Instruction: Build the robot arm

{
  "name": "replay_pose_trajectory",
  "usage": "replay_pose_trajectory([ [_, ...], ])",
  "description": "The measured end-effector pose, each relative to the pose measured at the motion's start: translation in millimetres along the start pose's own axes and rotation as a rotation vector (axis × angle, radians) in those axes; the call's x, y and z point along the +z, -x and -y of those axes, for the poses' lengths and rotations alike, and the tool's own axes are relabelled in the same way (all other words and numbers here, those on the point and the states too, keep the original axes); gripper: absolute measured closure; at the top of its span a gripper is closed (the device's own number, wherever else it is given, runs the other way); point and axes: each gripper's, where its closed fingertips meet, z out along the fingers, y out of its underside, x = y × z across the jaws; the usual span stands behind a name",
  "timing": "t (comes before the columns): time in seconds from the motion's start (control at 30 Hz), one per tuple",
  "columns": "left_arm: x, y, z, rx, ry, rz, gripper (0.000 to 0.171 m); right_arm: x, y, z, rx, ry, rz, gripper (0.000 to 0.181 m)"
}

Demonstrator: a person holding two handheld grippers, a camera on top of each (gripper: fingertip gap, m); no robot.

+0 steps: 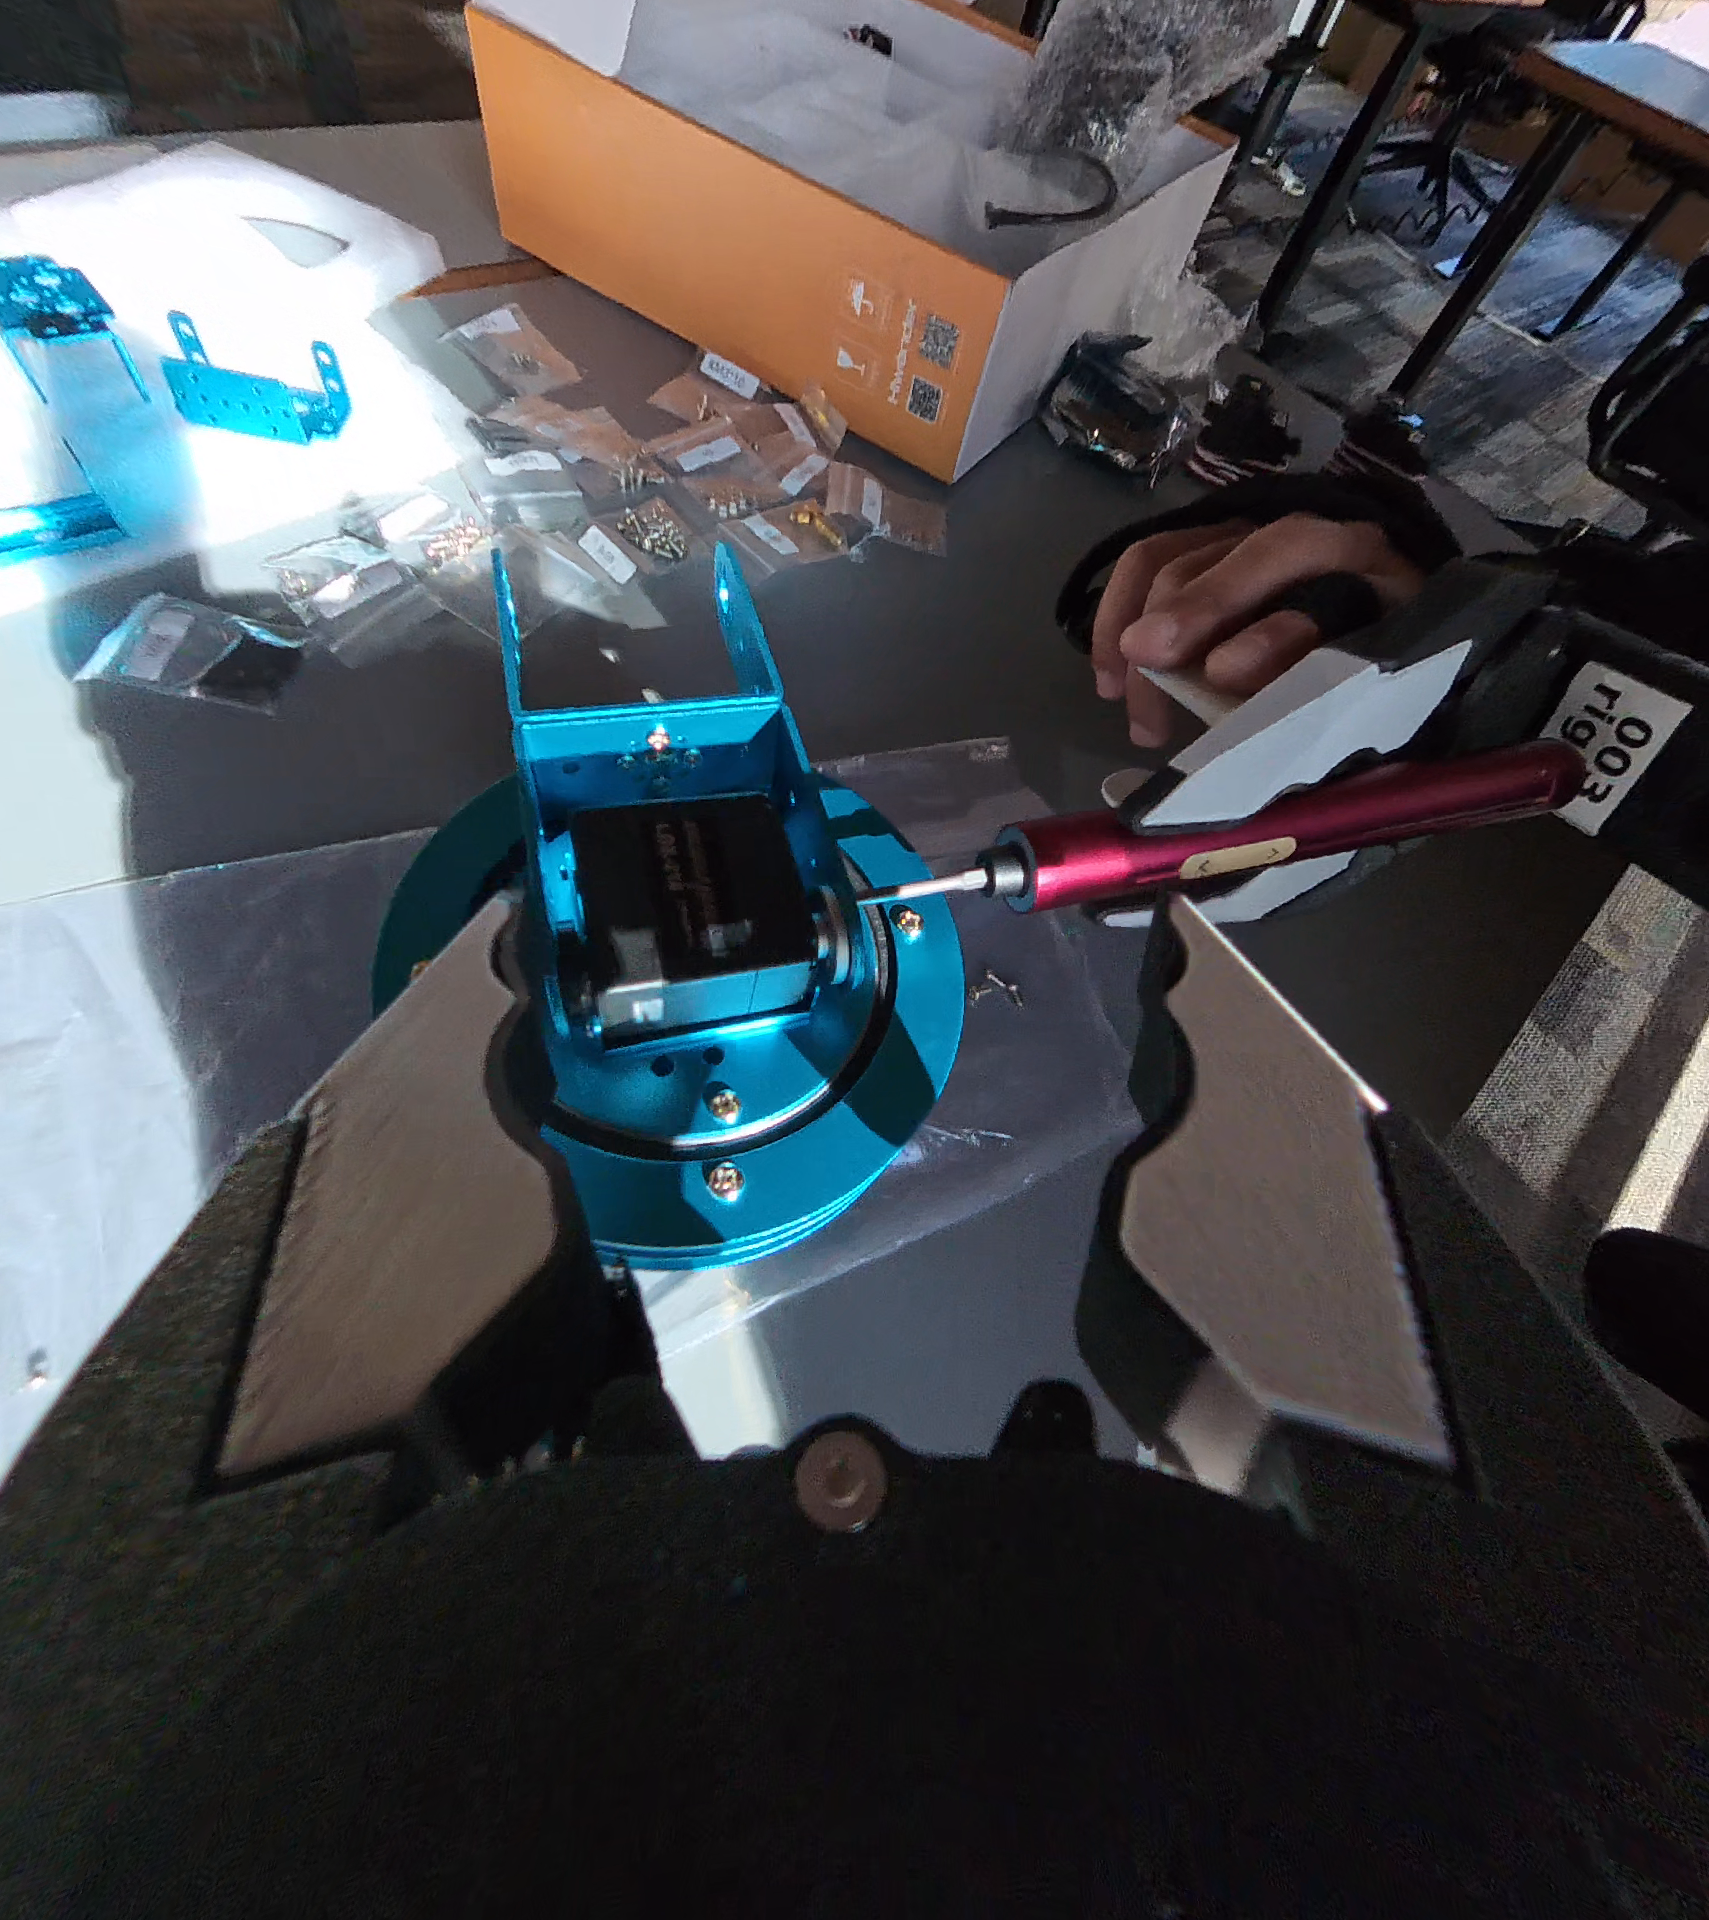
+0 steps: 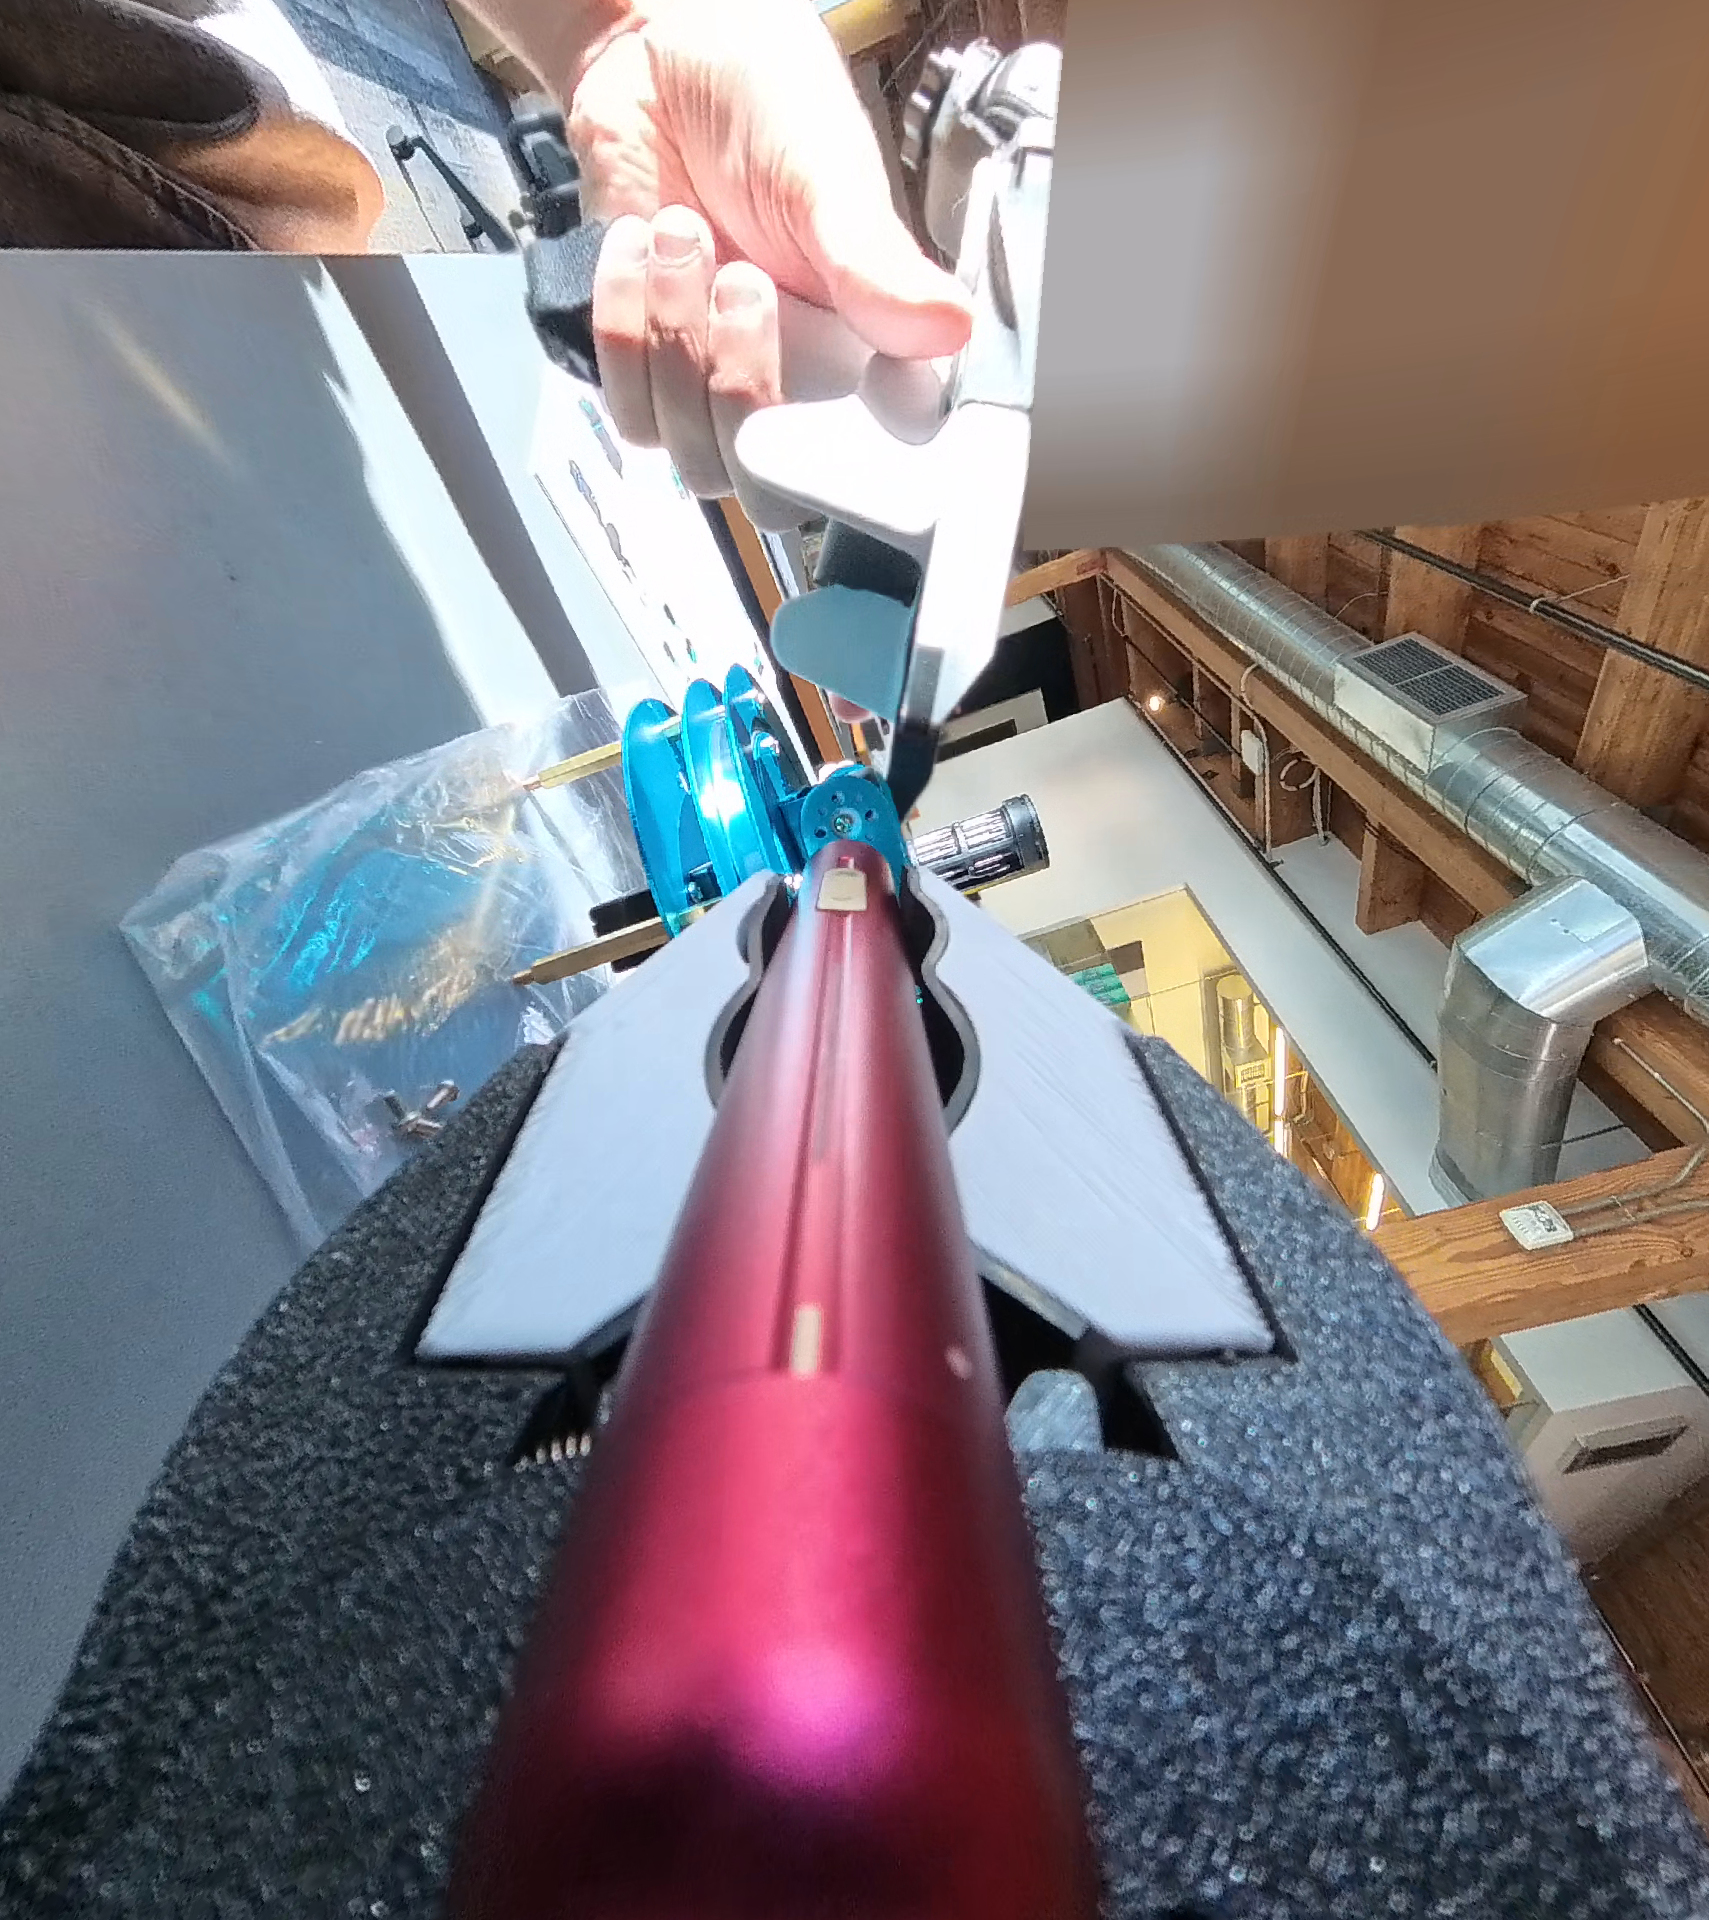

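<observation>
A blue round base (image 1: 746, 1132) stands on a clear plastic sheet (image 1: 206, 1039) and carries a blue U-bracket (image 1: 642, 727) with a black servo (image 1: 694, 894) inside. My left gripper (image 1: 829, 925) is open just above the base. Its left fingertip (image 1: 476, 945) is by the bracket, and its right finger stands apart from it. My right gripper (image 2: 845, 894) is shut on a red electric screwdriver (image 2: 808, 1247). It also shows in the left wrist view (image 1: 1245, 821). The screwdriver (image 1: 1276, 831) lies level, with its bit at the servo's right side.
An orange-and-white box (image 1: 777, 239) stands behind. Several small bags of screws (image 1: 673, 468) and loose blue brackets (image 1: 247, 384) lie at back left. Loose screws (image 1: 995, 987) lie right of the base. A hand (image 1: 1224, 603) holds the right gripper. A plastic bag (image 2: 362, 935) lies under the base.
</observation>
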Motion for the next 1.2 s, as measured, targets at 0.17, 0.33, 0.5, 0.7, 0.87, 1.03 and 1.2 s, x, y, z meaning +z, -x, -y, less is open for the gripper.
replay_pose_trajectory([
  [0.17, 1, 4, -2, 0.038, 0.005, 0.081, 0.056, 2, 0, -1, -0.019, 0.014, -0.007, 0.160],
  [0.33, 10, 4, -12, 0.041, 0.067, 0.111, 0.048, 1, 0, -2, -0.013, 0.014, -0.005, 0.160],
  [0.5, 15, 2, -12, 0.015, 0.038, 0.176, 0.037, 1, 1, -1, -0.012, 0.007, -0.007, 0.160],
  [0.7, 21, -3, -8, -0.019, 0.009, 0.200, 0.022, 0, 0, -2, 0.021, 0.010, -0.004, 0.160],
  [0.87, 20, -1, -10, -0.006, 0.000, 0.218, 0.027, -1, 0, -1, 0.018, 0.006, -0.005, 0.160],
  [1.03, 21, -1, -12, 0.004, 0.007, 0.222, 0.027, -1, 1, 0, 0.001, 0.005, -0.006, 0.160],
  [1.2, 21, -1, -12, -0.002, 0.015, 0.219, 0.027, -1, 1, 0, 0.007, 0.004, -0.007, 0.160],
])
